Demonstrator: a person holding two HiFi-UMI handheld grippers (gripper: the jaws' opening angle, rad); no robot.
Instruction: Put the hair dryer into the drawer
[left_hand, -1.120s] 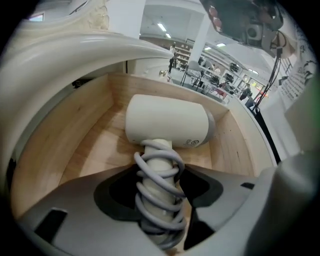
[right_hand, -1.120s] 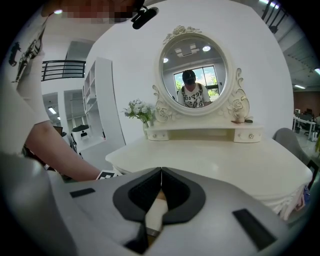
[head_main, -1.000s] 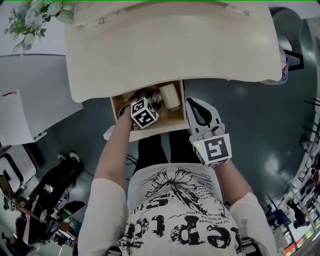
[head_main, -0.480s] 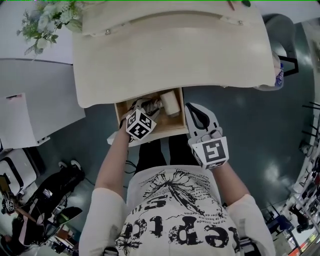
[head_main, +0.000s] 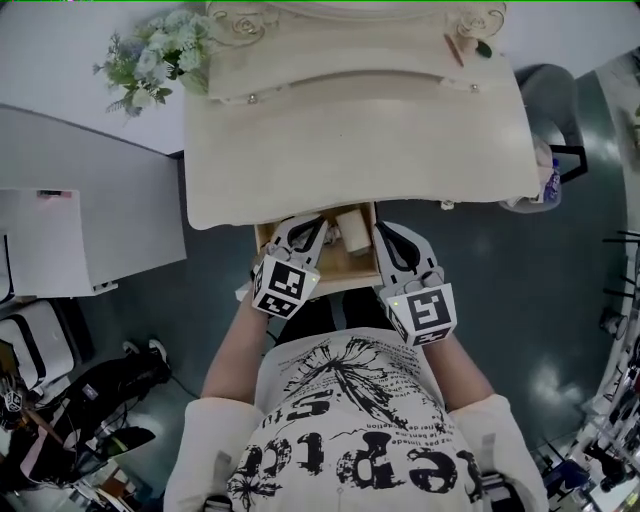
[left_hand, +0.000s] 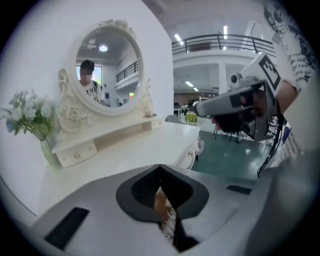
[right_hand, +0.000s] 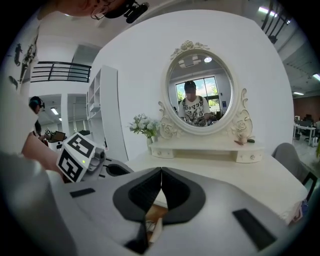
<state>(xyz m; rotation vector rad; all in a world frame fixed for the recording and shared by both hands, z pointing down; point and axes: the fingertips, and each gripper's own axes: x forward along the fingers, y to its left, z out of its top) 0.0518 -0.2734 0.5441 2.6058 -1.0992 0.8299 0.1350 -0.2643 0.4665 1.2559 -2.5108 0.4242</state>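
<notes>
Tongs: two, empty | left tongs (left_hand: 160, 168) just closed together | right tongs (right_hand: 161, 170) pressed together | one hair dryer (head_main: 352, 230) in one drawer (head_main: 345, 270)

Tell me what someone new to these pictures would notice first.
A cream dressing table with an ornate oval mirror and flowers at its far left corner fills the scene. At its near edge a drawer stands open. Side by side at the drawer are the left hand-held gripper, whose jaws have just closed on nothing, and the right hand-held gripper, also shut and empty.
</notes>
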